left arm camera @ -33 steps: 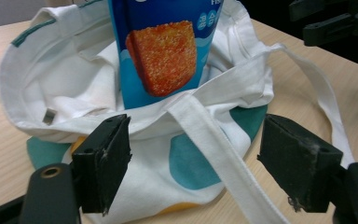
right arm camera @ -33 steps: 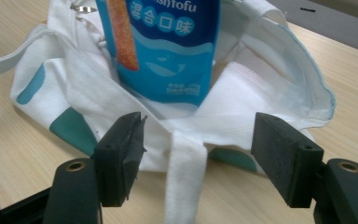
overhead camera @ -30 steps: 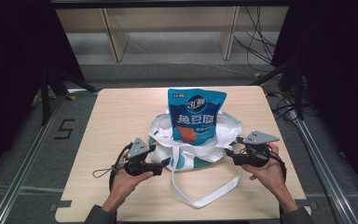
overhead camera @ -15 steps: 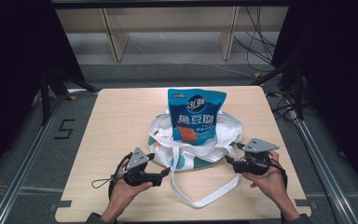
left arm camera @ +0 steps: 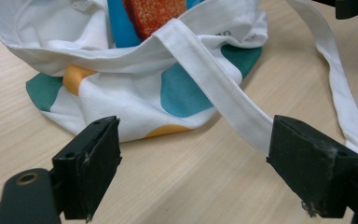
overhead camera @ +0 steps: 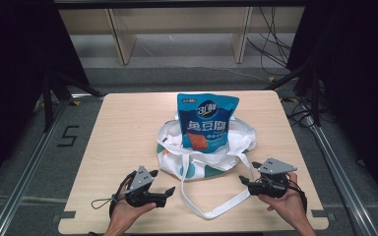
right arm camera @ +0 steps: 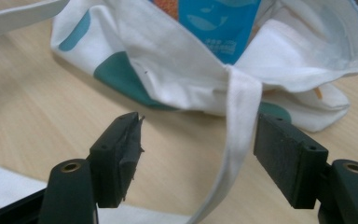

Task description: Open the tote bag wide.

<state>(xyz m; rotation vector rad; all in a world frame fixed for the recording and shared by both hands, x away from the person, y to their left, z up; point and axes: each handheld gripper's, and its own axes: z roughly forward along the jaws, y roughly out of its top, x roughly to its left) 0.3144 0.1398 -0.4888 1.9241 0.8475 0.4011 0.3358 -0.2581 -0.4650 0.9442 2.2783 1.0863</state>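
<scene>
Our left tool [overhead camera: 170, 191] has just spread wide and our right tool [overhead camera: 242, 181] a little; both have drawn back empty. The tote bag [overhead camera: 197, 160] with its snack pouch [overhead camera: 205, 120] stands ahead between them, released and apparently packed.

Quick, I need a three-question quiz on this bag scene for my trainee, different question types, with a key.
1. True or false: the blue snack pouch lies flat on the table, apart from the white tote bag.
2. The left gripper has its jaws: A) shut on the strap, B) open with nothing pressed between them, C) shut on the pouch.
3. Fill in: in the right gripper view, the right gripper has a white ____ running between its open jaws.

Key: 1 false, it stands in the bag. 2 B. 3 strap.
</scene>
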